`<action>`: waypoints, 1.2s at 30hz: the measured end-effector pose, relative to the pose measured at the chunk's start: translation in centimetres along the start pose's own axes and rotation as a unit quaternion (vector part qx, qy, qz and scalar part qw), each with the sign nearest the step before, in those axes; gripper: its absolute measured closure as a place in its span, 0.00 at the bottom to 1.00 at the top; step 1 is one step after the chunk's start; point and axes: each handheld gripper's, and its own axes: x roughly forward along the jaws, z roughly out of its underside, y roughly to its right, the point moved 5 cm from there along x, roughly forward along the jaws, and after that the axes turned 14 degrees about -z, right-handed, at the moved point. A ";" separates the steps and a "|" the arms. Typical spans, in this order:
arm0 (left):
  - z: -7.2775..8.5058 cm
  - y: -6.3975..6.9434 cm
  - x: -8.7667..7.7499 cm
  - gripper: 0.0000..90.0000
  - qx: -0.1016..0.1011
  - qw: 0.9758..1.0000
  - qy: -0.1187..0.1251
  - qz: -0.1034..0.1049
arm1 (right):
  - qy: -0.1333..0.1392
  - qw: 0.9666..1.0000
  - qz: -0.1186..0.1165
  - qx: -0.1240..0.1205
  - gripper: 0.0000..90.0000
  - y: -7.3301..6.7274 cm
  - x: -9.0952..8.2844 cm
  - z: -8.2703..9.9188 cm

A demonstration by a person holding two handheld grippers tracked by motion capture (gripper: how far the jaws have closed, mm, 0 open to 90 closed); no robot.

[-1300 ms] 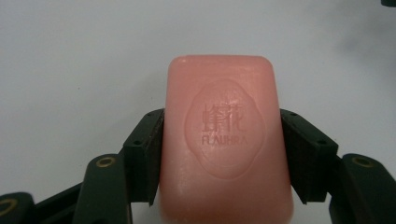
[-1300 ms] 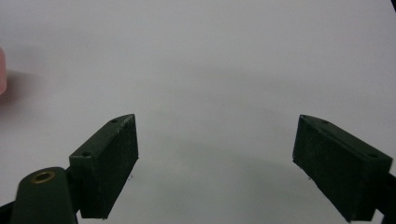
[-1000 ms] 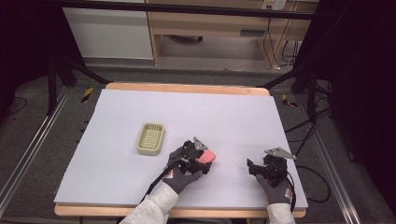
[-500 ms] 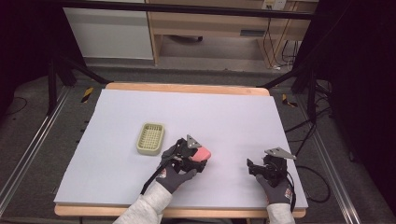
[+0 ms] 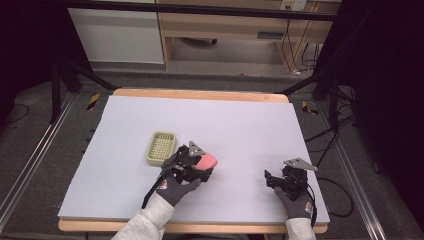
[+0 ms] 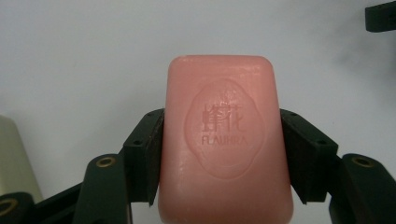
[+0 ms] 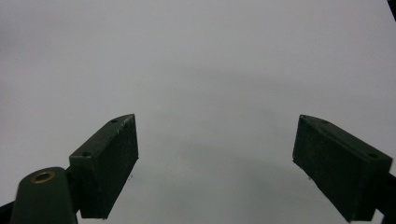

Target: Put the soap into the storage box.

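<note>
Left tongs [image 5: 202, 162] clamped on a pink soap bar [image 6: 224, 140]; both black pads press its long sides, stamped face toward the camera of the left gripper view. From the high view the soap bar [image 5: 206, 161] sits in the tongs at mid-bench, just right of the pale slotted soap dish [image 5: 161, 148], apart from it. Whether the bar rests on the bench [image 5: 240, 120] or rides just above it cannot be told.

Step in hand, as I read it: bar gripped, transfer to the dish. Dish is empty, so placement is not yet done.

Next move likely calls for carrying the bar left, over the dish rim, levelling it above the slotted floor, then setting it down before the pads release. Soap is smooth; a tilted release could let it slide against the rim.

Pose: left gloved hand [image 5: 175, 185] enters from the bottom edge, forearm angled up and right, gripper pointing away from the person with its grey plate on top. A corner of the dish [image 6: 14, 158] shows at the left edge of the left gripper view.

Right tongs [image 7: 215, 163] stand wide, nothing between the pads, bare bench beneath. Right hand [image 5: 295, 200] rests near the front right of the bench, well apart from soap and dish.
</note>
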 end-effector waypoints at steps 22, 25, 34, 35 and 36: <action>1.8 -5.1 -2.4 0.41 -0.045 0.998 0.011 -0.030 | 0.001 1.000 0.002 -0.001 0.16 -0.1 0.0 0.0; 1.9 -5.8 -2.7 0.41 -0.055 0.998 0.014 -0.034 | 0.001 1.000 0.001 0.000 0.16 -0.1 0.0 0.0; 2.2 -7.7 -3.0 0.41 -0.072 0.996 0.016 -0.051 | 0.004 1.000 0.001 0.000 0.16 -0.2 0.0 0.0; 2.2 -7.9 -3.0 0.41 -0.074 0.996 0.016 -0.053 | 0.004 1.000 0.000 0.000 0.16 -0.2 0.0 0.0; 2.1 -8.1 -3.0 0.41 -0.075 0.996 0.016 -0.054 | 0.004 1.000 0.000 -0.002 0.16 -0.2 0.0 0.0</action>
